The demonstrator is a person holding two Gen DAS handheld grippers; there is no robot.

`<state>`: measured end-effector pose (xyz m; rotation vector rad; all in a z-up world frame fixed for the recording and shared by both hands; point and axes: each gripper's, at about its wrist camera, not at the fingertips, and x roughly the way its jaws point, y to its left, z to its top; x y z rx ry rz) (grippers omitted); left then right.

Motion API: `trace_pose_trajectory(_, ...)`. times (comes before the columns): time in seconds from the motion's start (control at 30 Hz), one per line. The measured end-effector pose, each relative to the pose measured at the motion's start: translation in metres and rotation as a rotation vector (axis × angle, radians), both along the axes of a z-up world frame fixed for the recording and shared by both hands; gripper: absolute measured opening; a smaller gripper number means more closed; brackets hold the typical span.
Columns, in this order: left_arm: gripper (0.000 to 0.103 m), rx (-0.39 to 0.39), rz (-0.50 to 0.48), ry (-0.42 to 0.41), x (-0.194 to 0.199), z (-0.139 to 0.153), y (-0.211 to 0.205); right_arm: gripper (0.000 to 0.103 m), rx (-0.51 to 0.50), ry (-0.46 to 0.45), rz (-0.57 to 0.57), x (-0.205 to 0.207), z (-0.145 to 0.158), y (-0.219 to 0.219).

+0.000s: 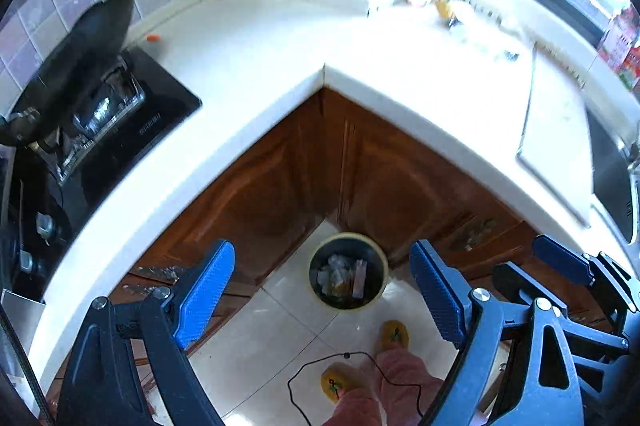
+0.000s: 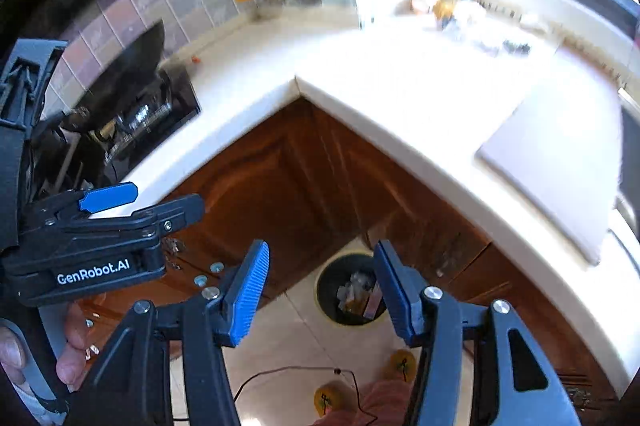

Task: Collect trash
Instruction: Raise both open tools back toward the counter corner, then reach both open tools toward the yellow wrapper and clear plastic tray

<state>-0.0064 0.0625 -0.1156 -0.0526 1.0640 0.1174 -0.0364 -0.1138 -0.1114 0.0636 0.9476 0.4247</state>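
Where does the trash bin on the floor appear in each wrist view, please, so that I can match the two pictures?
Left wrist view: the trash bin is low and just right of centre, on the floor tiles, framed between the left gripper fingers.
Right wrist view: the bin is again low centre, its right side hidden behind the right gripper.
Shared landmark: the inner corner of the white counter, straight above the bin in both.

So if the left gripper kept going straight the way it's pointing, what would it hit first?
Probably the trash bin on the floor tiles. It sits between the open, empty jaws of the left gripper in that view, with nothing visible in front of it. Depth is unclear, so it might land on its rim or the floor beside it.
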Motion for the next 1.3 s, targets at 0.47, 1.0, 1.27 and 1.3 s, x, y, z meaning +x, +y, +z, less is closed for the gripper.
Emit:
trace_pose_trajectory(0.47, 0.089, -0.039, -0.099, -0.205, -0.031, 0.096, -0.023, 0.055, 0.007, -0.148, -0.135, -0.016, 0.102, -0.031)
trace_pose_trajectory(1.0, 0.101, -0.05, -0.119, -0.324, 0.018, 0.141, -0.059, 0.055, -0.05, -0.182, -0.208, 0.045, 0.151, -0.085)
trace_pose_trajectory(1.27, 0.101, -0.058, -0.078, -0.299, 0.106, 0.138, -0.08, 0.055, 0.043, -0.086, -0.226, 0.143, 0.141, -0.142)
trace_pose_trajectory(1.3, 0.101, -0.062, -0.076, -0.287, 0.121, 0.135, -0.085, 0.055, 0.053, -0.069, -0.225, 0.161, 0.136, -0.152)
